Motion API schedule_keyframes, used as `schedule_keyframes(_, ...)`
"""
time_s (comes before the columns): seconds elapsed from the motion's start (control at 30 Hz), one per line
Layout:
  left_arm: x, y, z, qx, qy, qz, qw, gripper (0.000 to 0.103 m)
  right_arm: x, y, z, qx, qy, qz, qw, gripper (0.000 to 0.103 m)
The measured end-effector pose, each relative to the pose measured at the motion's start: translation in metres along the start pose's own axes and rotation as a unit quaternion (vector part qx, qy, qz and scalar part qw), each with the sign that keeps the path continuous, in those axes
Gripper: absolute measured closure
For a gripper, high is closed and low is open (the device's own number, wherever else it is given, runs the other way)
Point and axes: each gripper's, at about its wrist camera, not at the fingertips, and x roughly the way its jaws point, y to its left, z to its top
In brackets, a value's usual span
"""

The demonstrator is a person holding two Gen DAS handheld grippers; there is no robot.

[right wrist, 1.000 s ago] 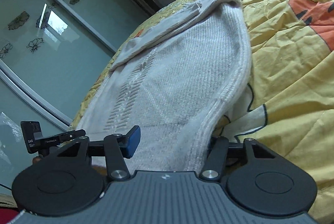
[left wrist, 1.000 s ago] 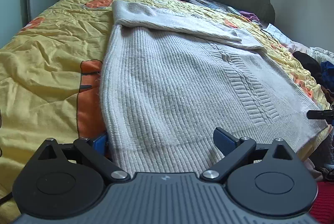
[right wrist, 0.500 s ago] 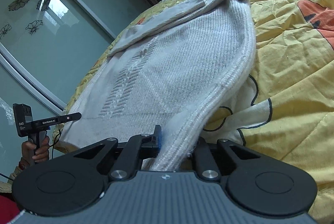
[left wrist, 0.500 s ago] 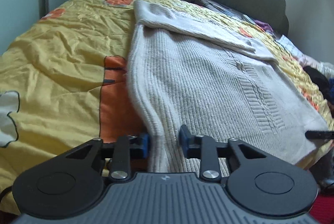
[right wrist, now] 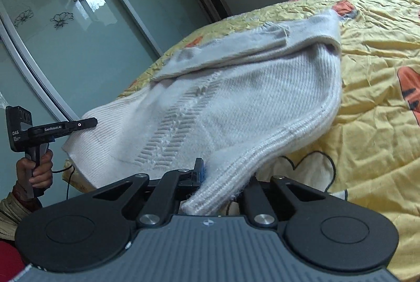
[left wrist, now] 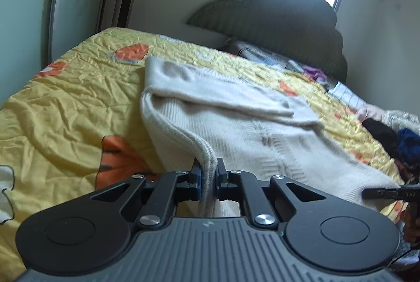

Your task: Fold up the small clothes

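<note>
A cream knitted sweater [left wrist: 236, 129] lies on the yellow quilted bed, its sleeves folded across the top. My left gripper [left wrist: 208, 174] is shut on the ribbed hem at the near left corner and holds it raised off the quilt. In the right wrist view the same sweater [right wrist: 236, 103] rises toward the camera; my right gripper [right wrist: 223, 177] is shut on the hem's other near corner, lifted above the quilt. The right finger is hidden behind the knit. The left gripper [right wrist: 78, 124] shows at the far left, held by a hand.
The yellow quilt [left wrist: 65, 111] with orange prints covers the bed. A dark headboard [left wrist: 275, 27] and a pile of clothes [left wrist: 393, 135] lie at the far right. A glass sliding wardrobe door [right wrist: 65, 32] flanks the bed.
Both grippers closed on the sweater's hem corners and lifted them off the quilt. The cameras tilted up, so more wall and window show.
</note>
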Motion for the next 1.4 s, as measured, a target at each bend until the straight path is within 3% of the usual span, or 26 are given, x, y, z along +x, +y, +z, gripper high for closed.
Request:
schedule_keyframes(0.3, 0.007, -0.012, 0.022, -0.019, -0.036, -0.013, 0.9991, 0.094, -0.007, 0.007, 0.035, -0.019, -0.046, 0.024, 0.998, 0.09)
schedule_keyframes(0.67, 0.013, 0.012, 0.072, -0.121, -0.093, -0.02, 0.9881, 0.094, -0.003, -0.009, 0.08, 0.001, -0.117, 0.011, 0.993, 0.09)
schedule_keyframes(1.4, 0.088, 0.0, 0.147, -0.102, -0.139, 0.049, 0.9839, 0.094, 0.045, -0.049, 0.164, 0.007, -0.182, -0.046, 0.982, 0.09)
